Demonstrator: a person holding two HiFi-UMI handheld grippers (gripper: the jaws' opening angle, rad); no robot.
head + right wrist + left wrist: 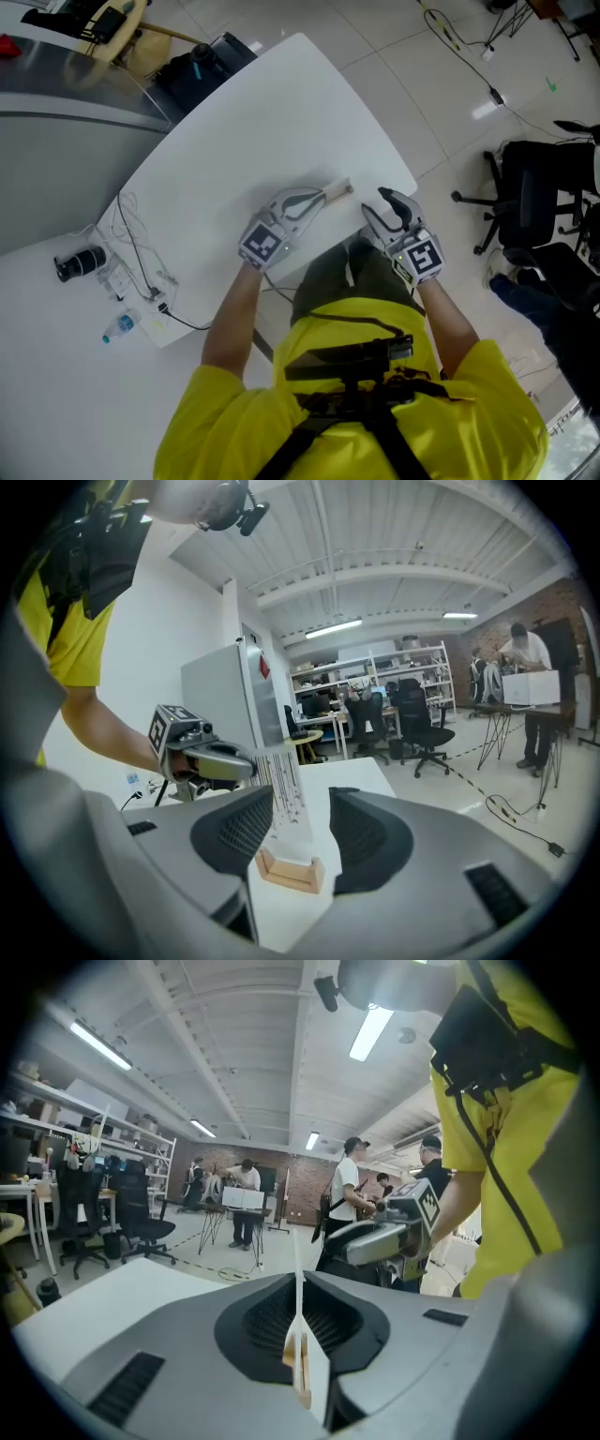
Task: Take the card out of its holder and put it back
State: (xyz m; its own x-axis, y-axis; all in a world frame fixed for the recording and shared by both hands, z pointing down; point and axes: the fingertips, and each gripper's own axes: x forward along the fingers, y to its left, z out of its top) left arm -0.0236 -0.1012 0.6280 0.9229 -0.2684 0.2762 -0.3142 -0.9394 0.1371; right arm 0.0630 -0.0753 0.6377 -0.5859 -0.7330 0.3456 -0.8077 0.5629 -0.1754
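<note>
**A:** Head view first. Where's the card?

**B:** The card (337, 190) is pinched in the left tongs (323, 197), close to the near edge of the bench (281, 112), at five o'clock on its top. The right tongs (373, 204) stand just beside it at three o'clock, by the rounded corner.

**A:** Any open room?

**B:** Bare bench runs off toward eleven o'clock. Cables (136, 248) lie well apart at eight o'clock.

**A:** Left gripper view?

**B:** The jaws are closed flat on the card, which is edge-on and upright, reaching past the tips at twelve o'clock.

**A:** Right gripper view?

**B:** The jaws are wide apart and press on nothing. The wooden holder (291, 871) sits on the bench in the gap between them, at six o'clock of the card. The card's lower edge is at the slot. I cannot tell whether it's clear of it.
</note>
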